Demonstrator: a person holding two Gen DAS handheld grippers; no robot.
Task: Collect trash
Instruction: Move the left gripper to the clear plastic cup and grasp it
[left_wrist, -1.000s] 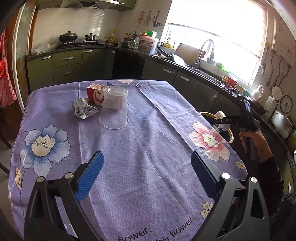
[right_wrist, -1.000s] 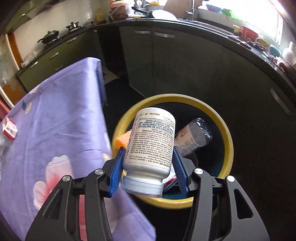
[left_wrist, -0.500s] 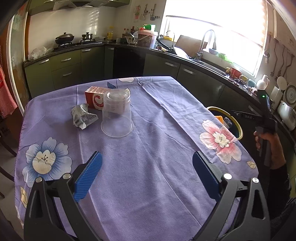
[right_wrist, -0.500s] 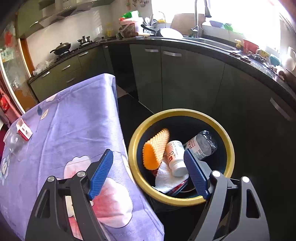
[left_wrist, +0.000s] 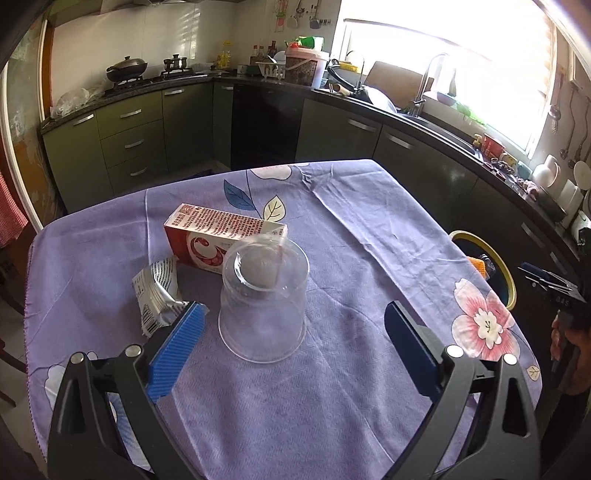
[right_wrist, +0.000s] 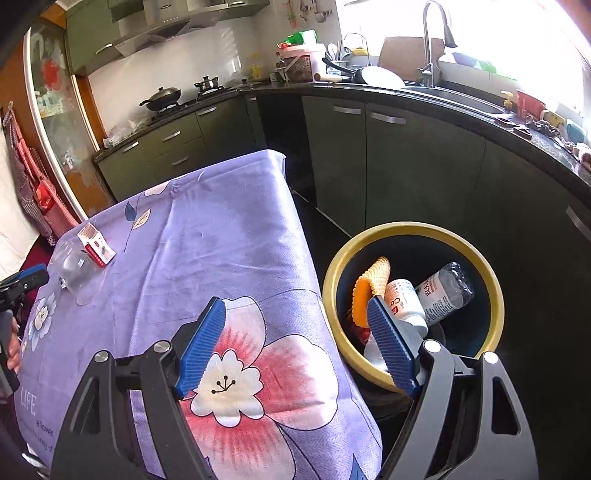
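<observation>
My left gripper (left_wrist: 291, 343) is wide open, empty, facing the upturned cup (left_wrist: 264, 302). My right gripper (right_wrist: 299, 343) is open, empty. "LIFE" is printed on the tablecloth (right_wrist: 221, 236). The white bottle (right_wrist: 404, 302) lies in the bin (right_wrist: 495, 295).

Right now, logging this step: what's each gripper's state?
Left gripper: open, empty, near the clear cup.
Right gripper: open, empty, beside the bin.

On the tablecloth: one clear cup (left_wrist: 263, 301), one red box (left_wrist: 221, 236), one crumpled wrapper (left_wrist: 159, 295). At right, one bin (right_wrist: 491, 295) holds two bottles (right_wrist: 404, 301) (right_wrist: 445, 290) and one orange sponge (right_wrist: 369, 291).
</observation>
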